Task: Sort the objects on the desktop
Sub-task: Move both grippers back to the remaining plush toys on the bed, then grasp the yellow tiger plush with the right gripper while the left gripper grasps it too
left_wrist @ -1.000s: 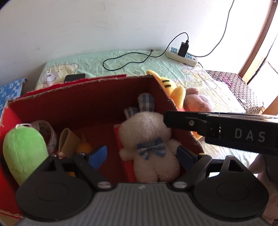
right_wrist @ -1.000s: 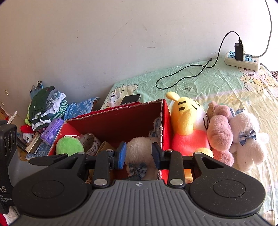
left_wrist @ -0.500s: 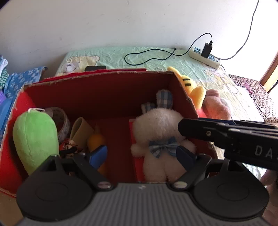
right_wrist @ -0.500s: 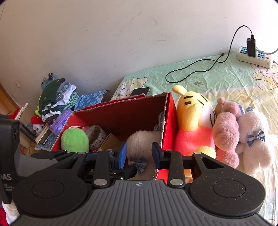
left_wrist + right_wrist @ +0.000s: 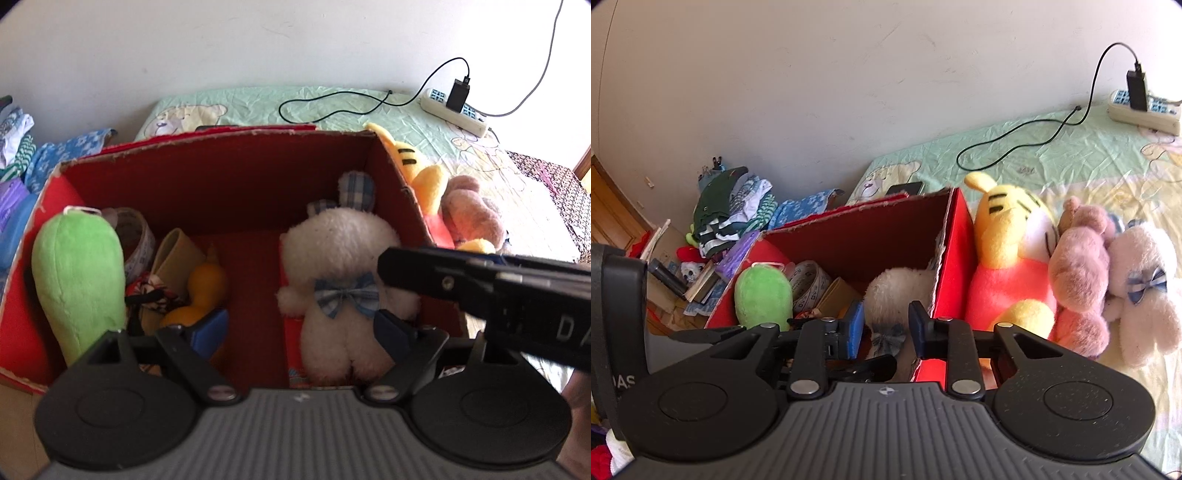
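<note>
A red cardboard box [image 5: 221, 177] holds a white bunny plush [image 5: 343, 258] with a blue plaid bow, a green plush [image 5: 77, 273], a tape roll [image 5: 136, 236] and an orange gourd toy [image 5: 203, 288]. My left gripper [image 5: 301, 332] hangs open over the box, its blue pads either side of the bunny's lower body, which lies on the box floor. My right gripper [image 5: 886, 328] sits at the box's near right corner with its jaws closing and nothing between them. Its black body [image 5: 480, 284] crosses the right of the left wrist view.
Beside the box on the green bedsheet [image 5: 1052, 155] lie a yellow tiger plush [image 5: 1008, 240], a pink bear [image 5: 1078, 266] and a pale bunny [image 5: 1141, 288]. A phone [image 5: 905, 188], a black cable [image 5: 1015, 144] and a power strip [image 5: 1141, 110] lie further back. Folded clothes [image 5: 731, 210] pile up left.
The left wrist view has swung left and tipped down, showing more of the box's inside. The right gripper's jaws have narrowed. The white bunny has stayed in the box.
</note>
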Demonstrator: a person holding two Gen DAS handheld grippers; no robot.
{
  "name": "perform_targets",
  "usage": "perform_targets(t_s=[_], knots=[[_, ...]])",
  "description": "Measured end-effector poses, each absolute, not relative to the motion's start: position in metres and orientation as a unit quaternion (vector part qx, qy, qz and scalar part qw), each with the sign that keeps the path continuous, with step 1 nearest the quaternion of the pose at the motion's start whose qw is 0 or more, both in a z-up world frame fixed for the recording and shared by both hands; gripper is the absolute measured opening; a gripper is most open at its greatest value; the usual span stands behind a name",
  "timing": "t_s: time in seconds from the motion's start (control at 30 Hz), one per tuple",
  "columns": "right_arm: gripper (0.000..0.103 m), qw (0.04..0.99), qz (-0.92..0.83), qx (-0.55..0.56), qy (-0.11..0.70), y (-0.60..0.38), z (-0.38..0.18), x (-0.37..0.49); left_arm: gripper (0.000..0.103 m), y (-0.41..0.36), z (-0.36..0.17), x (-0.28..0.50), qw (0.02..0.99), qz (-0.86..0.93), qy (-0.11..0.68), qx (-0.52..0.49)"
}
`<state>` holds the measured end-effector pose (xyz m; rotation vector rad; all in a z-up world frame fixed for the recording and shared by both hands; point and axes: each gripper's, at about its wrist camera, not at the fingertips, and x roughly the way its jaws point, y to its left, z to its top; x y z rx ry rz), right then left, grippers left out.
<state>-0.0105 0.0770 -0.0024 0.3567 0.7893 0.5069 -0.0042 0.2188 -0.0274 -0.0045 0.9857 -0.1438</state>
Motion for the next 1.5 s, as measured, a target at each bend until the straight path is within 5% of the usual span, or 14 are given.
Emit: perform_targets(t_s=[0.77,1.5], knots=[[0.032,0.880,0.203,0.286,0.319,-0.026,-0.008,-0.027,0.073,0.159,0.022,-0.007,0.898,-0.164,0.409,0.014],[0.034,0.859,0.277,0.257,0.347,-0.080,-0.004,0.024,0.077,0.061,-0.013,-0.026,0.889,-0.162,0.426,0.042]])
